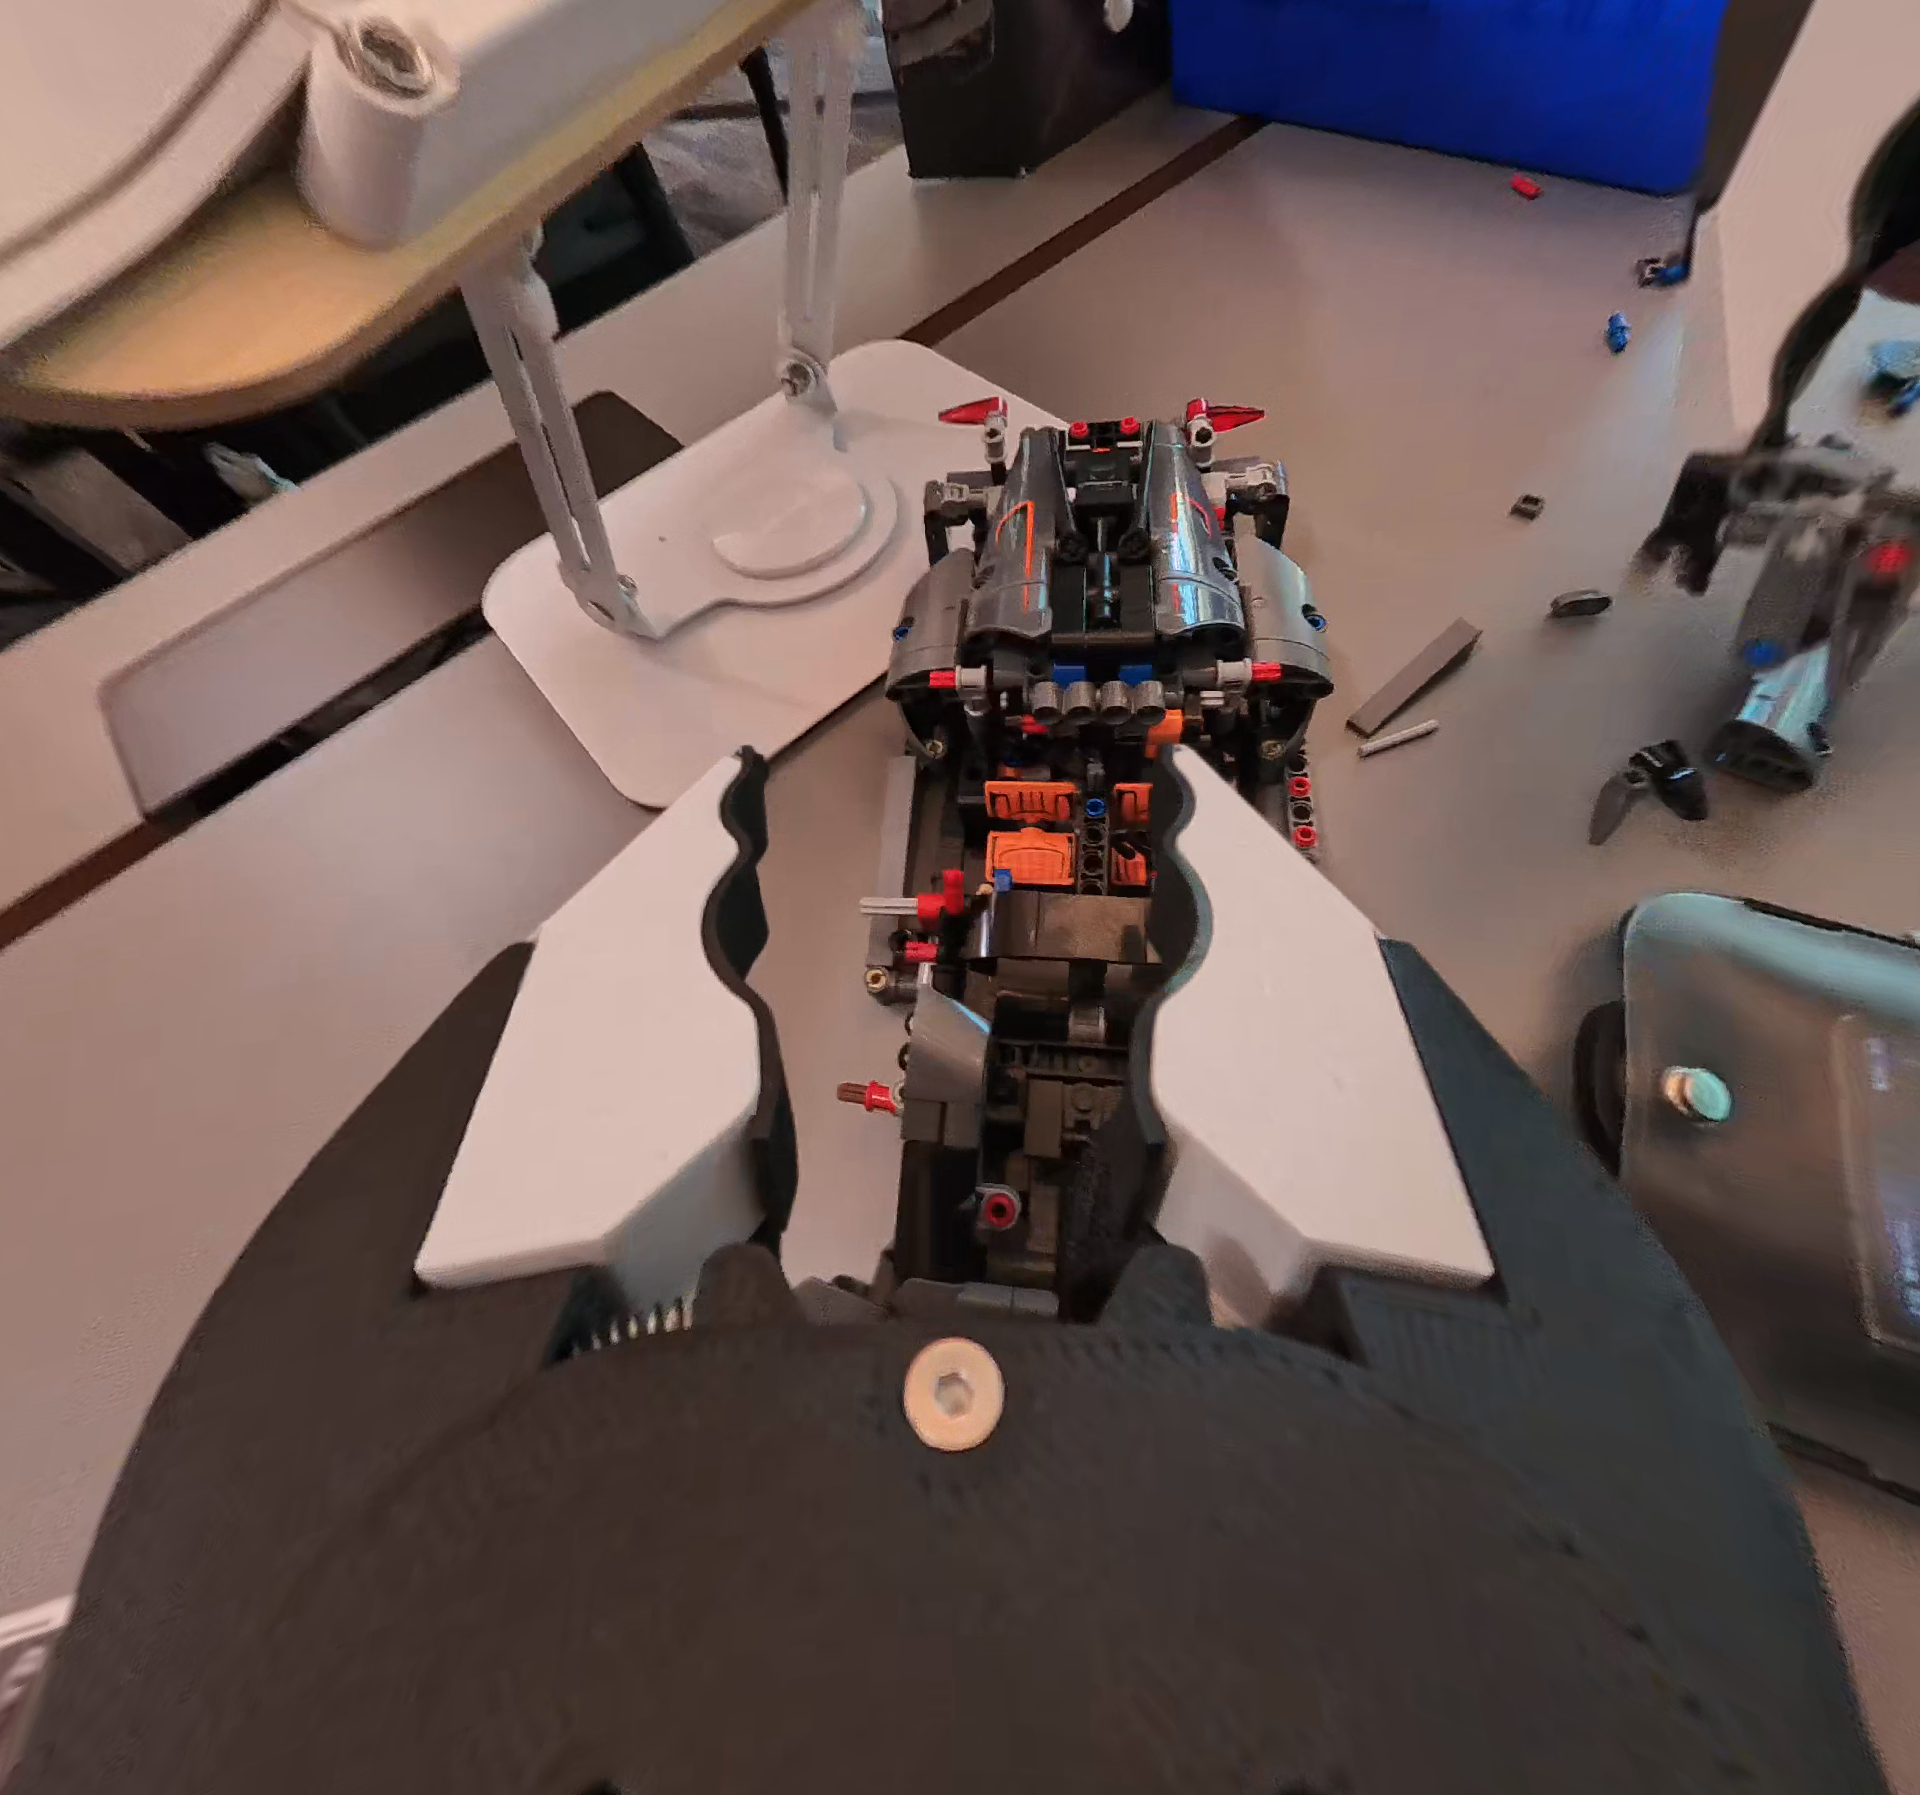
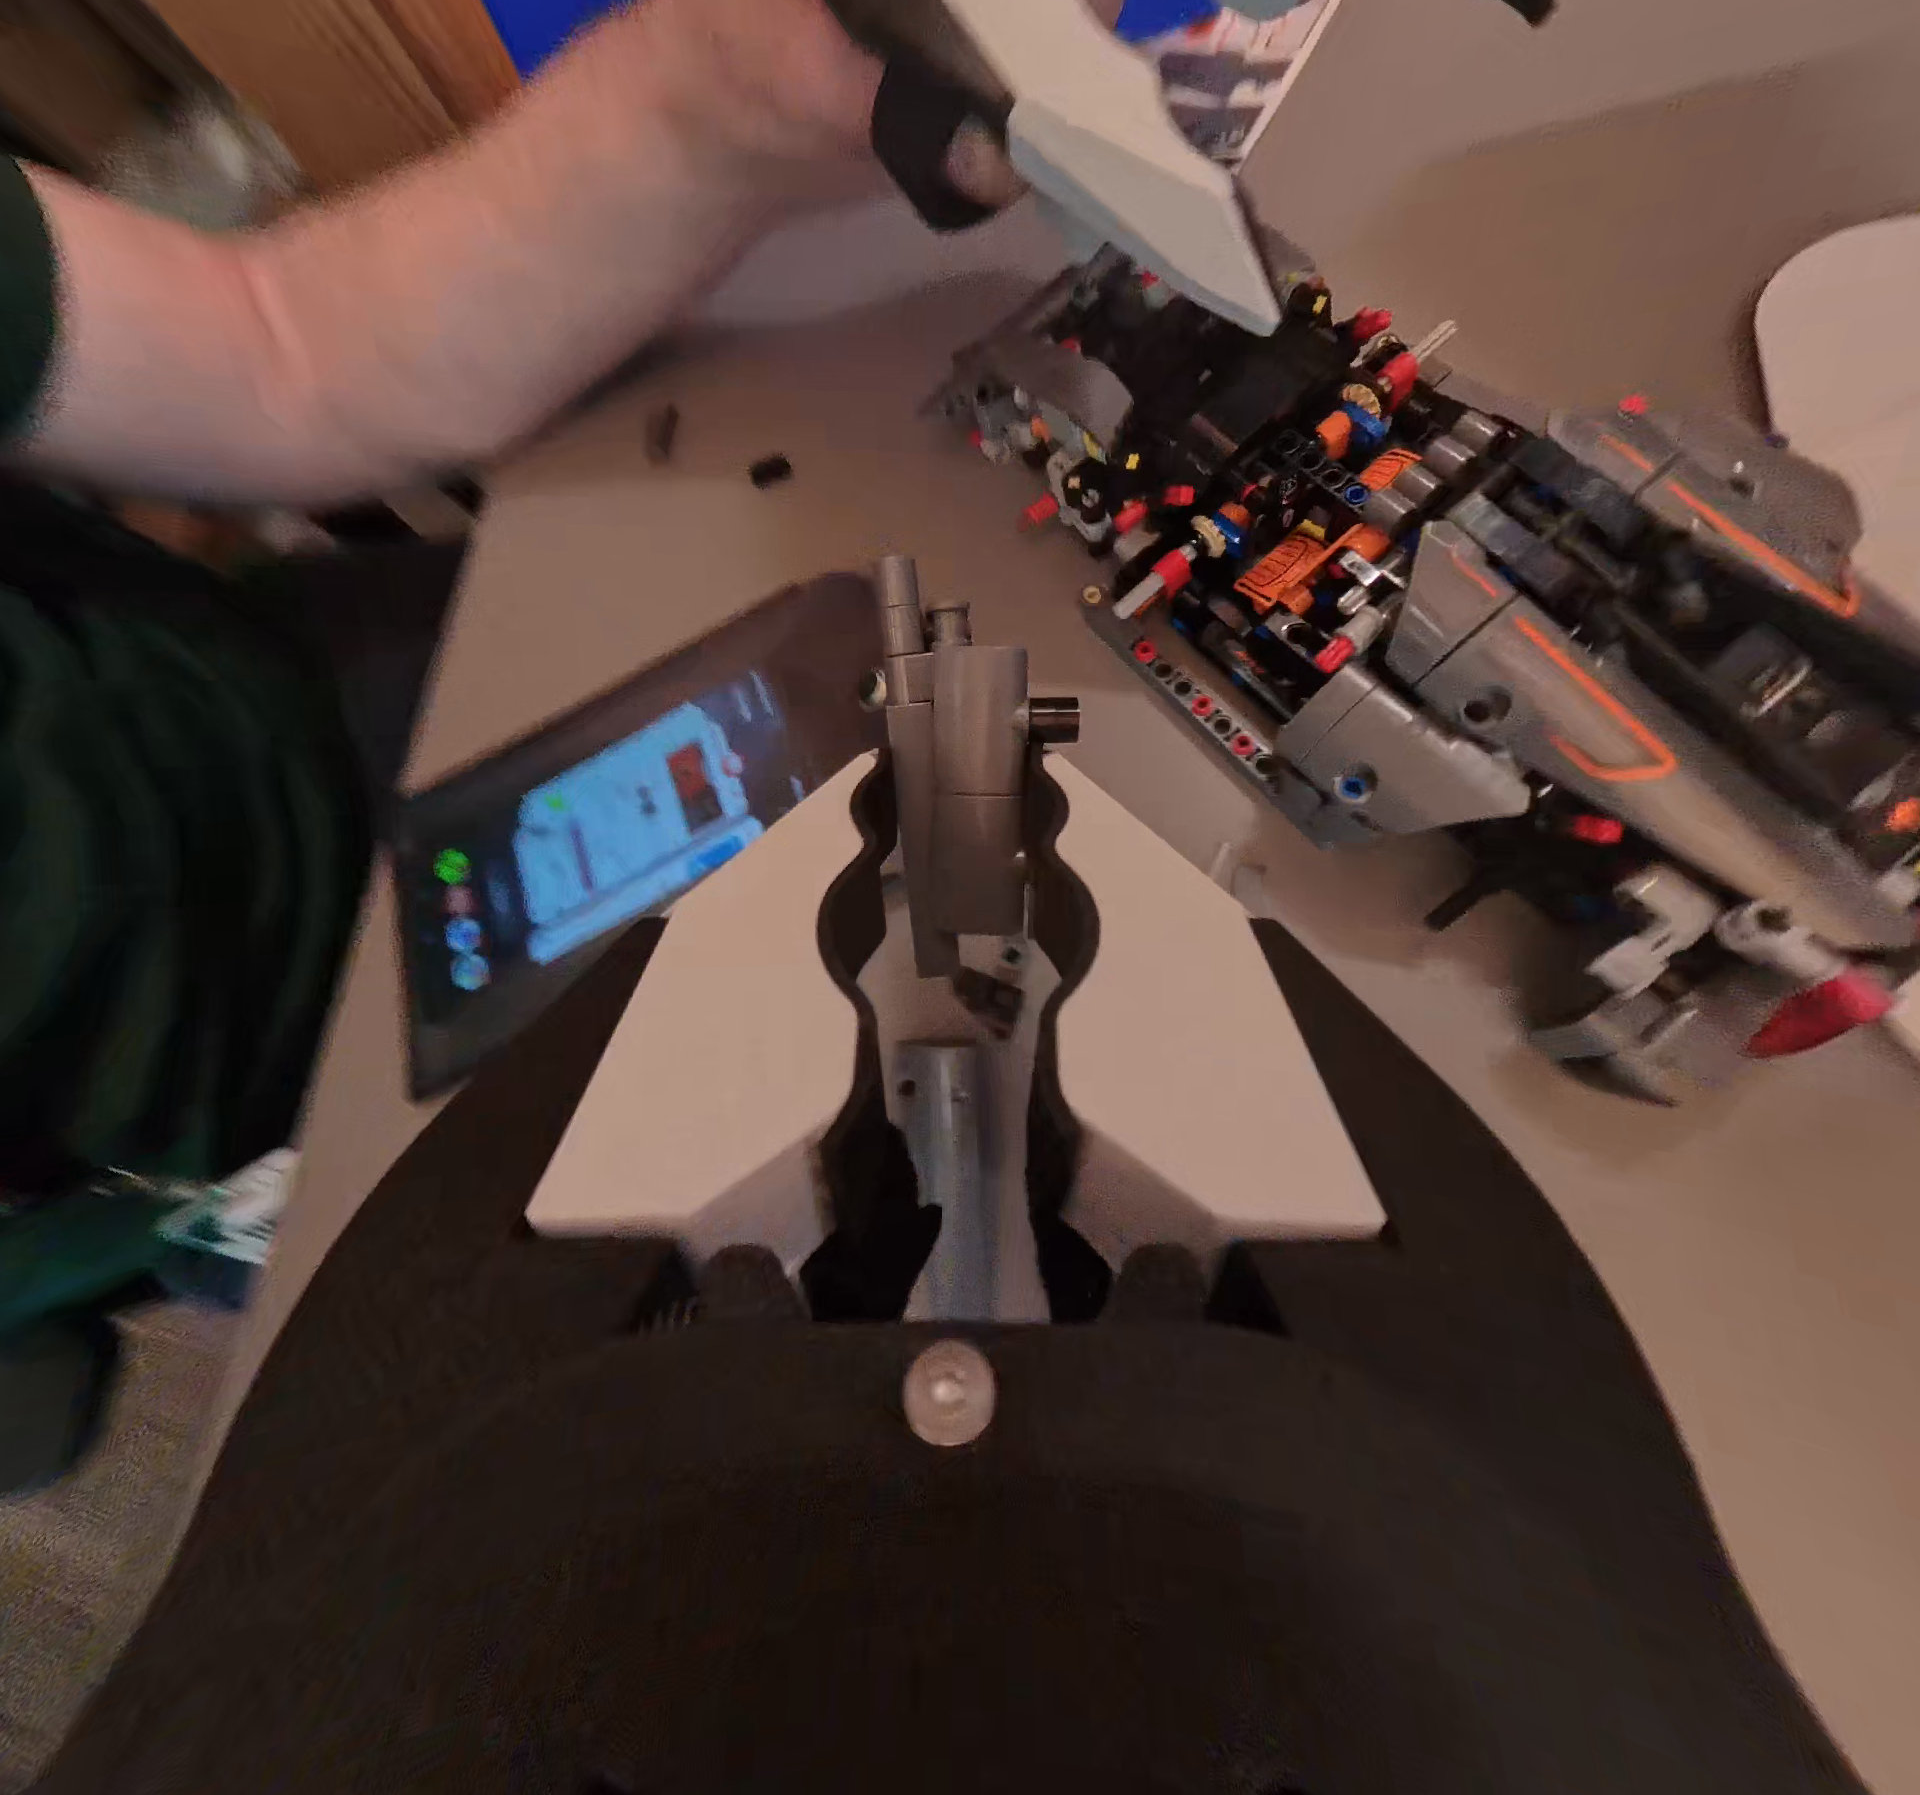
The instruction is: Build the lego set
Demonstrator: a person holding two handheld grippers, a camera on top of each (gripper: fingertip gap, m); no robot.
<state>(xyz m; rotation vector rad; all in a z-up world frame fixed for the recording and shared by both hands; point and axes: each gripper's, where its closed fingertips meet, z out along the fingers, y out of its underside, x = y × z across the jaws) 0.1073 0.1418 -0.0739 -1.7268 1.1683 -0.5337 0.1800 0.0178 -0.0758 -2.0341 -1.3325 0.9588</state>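
Observation:
A partly built grey and black lego car (image 1: 1101, 602) with orange and red parts lies on the table; it also shows in the right wrist view (image 2: 1455, 602). My left gripper (image 1: 961, 779) is open, its jaws straddling the car's near end. The right finger touches the car's side, and a gap shows at the left finger. My right gripper (image 2: 961, 779) is shut on a grey lego sub-assembly (image 2: 956, 810), holding it upright above the table to the side of the car. It shows blurred in the left wrist view (image 1: 1787, 602).
A tablet (image 2: 623, 810) with a lit screen lies by the right gripper. A white lamp stand (image 1: 727, 582) stands left of the car. A grey slab (image 1: 1413, 675) and small loose pieces (image 1: 1652, 789) lie to its right. A person's arm (image 2: 416, 291) reaches across.

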